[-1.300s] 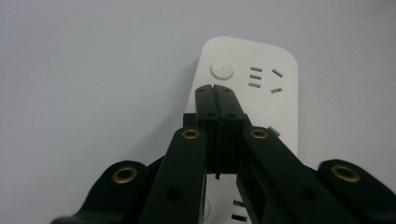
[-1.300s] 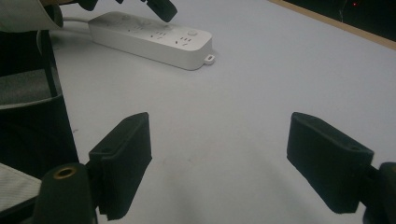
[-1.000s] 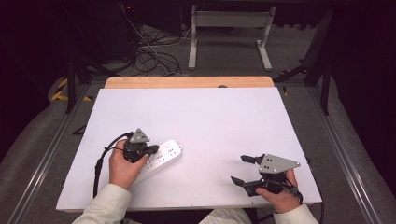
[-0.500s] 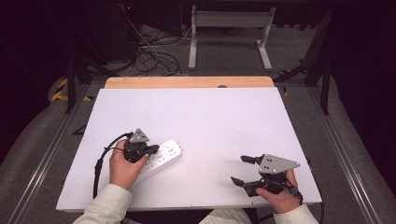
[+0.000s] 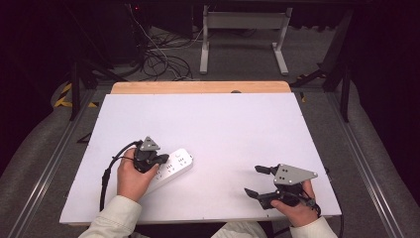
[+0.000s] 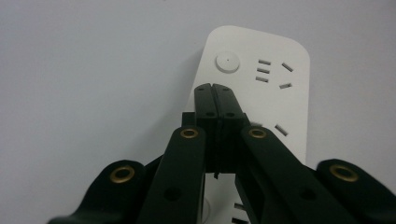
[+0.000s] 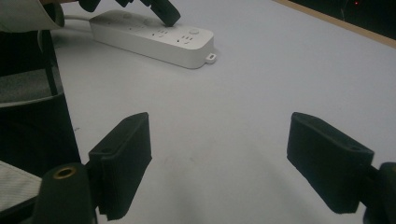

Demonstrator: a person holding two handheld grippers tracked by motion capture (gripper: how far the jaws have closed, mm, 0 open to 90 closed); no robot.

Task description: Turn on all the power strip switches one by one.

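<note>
A white power strip (image 5: 173,167) lies on the white table top (image 5: 218,129) at the front left, its round button (image 6: 227,61) at the far end. My left gripper (image 5: 159,159) hovers over the strip with its jaws pressed together and nothing between them; its tips (image 6: 215,87) point at the strip (image 6: 275,98) just short of the button. My right gripper (image 5: 258,181) rests near the front right edge, open and holding nothing. In the right gripper view its two pads (image 7: 125,154) stand wide apart, and the strip (image 7: 154,37) lies farther off with the left gripper (image 7: 163,13) over it.
A black cable (image 5: 106,173) trails from the left gripper along the table's left side. A wooden strip (image 5: 198,87) edges the far side of the table. Cables and a metal frame (image 5: 242,29) lie on the floor beyond.
</note>
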